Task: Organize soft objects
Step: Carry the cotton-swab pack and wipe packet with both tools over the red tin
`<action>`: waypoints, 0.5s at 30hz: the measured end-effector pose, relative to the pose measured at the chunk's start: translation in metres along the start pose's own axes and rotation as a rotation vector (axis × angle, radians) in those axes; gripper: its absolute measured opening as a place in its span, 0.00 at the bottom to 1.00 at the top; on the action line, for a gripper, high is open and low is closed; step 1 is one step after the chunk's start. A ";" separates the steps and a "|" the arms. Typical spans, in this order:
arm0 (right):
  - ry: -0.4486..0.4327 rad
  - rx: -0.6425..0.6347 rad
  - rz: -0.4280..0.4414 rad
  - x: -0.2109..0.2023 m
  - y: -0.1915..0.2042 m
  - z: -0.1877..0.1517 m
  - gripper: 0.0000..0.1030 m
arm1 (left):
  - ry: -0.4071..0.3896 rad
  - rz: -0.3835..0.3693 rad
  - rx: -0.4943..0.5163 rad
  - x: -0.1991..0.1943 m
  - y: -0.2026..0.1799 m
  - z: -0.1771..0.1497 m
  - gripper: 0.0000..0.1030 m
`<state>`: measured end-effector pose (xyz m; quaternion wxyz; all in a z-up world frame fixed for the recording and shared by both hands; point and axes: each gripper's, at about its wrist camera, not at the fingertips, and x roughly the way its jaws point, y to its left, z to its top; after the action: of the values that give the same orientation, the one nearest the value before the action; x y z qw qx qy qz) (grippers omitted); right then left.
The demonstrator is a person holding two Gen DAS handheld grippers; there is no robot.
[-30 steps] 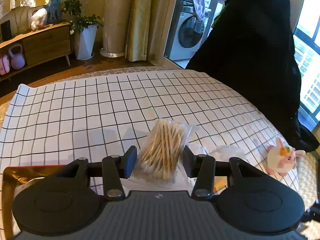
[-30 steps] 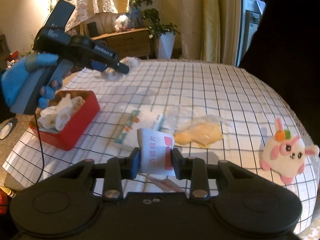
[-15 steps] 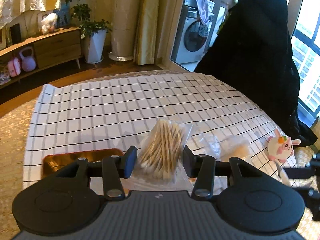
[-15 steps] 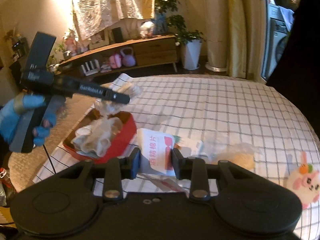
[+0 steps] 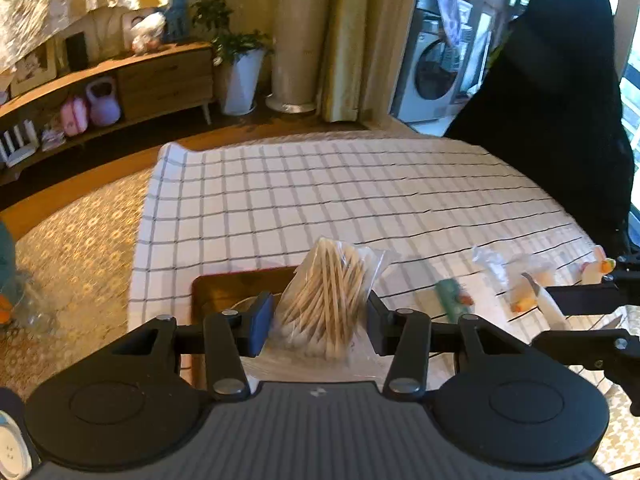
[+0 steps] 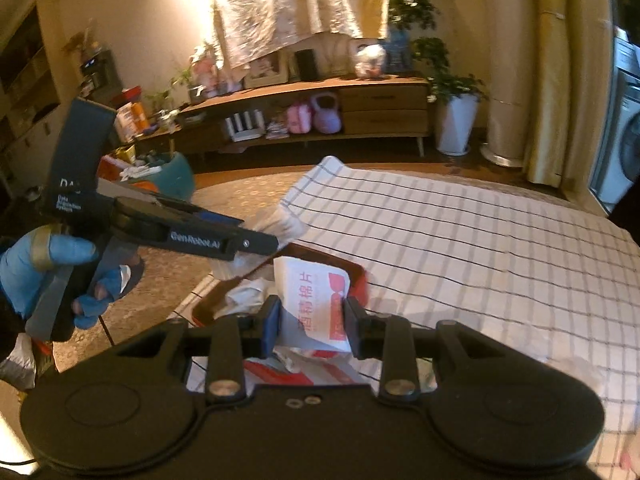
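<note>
Both grippers loaded up over the red box

Left gripper (image 5: 318, 322) is clamped on a cotton swab bag (image 5: 326, 308), right gripper (image 6: 311, 322) pinching a white-and-red packet (image 6: 314, 300); red box (image 6: 356, 276) sits at 12 o'clock behind it.

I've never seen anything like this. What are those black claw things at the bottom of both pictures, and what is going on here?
There is no robot here. A person holds a hand tool with two fingers in each hand, and each tool carries a wide-angle camera looking out along its fingers. That is why the black claw fills the bottom of each picture.

One picture comes from the left gripper. It is clamped on a clear bag of cotton swabs. The other comes from the right gripper, which is clamped on a white and red packet. In that view you also see the left tool from the side, held by a hand in a blue glove.

Below lies a checked cloth with a red box already holding some crumpled white things. A few small packets lie further along the cloth.
</note>
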<state>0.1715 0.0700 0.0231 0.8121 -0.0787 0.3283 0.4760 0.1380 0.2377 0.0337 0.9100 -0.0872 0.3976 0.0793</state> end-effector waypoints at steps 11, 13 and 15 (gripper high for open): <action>0.089 -0.058 0.003 0.081 0.025 0.015 0.32 | 0.075 0.054 -0.013 0.034 0.040 -0.023 0.46; 0.114 -0.055 0.001 0.096 0.024 0.014 0.32 | 0.090 0.055 -0.025 0.043 0.046 -0.027 0.46; 0.134 -0.066 -0.007 0.109 0.026 0.010 0.32 | 0.098 0.063 -0.032 0.051 0.049 -0.030 0.46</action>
<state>0.1902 0.1666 -0.0307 0.7869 -0.1380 0.3657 0.4775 0.1404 0.2828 -0.0283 0.8850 -0.0928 0.4429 0.1098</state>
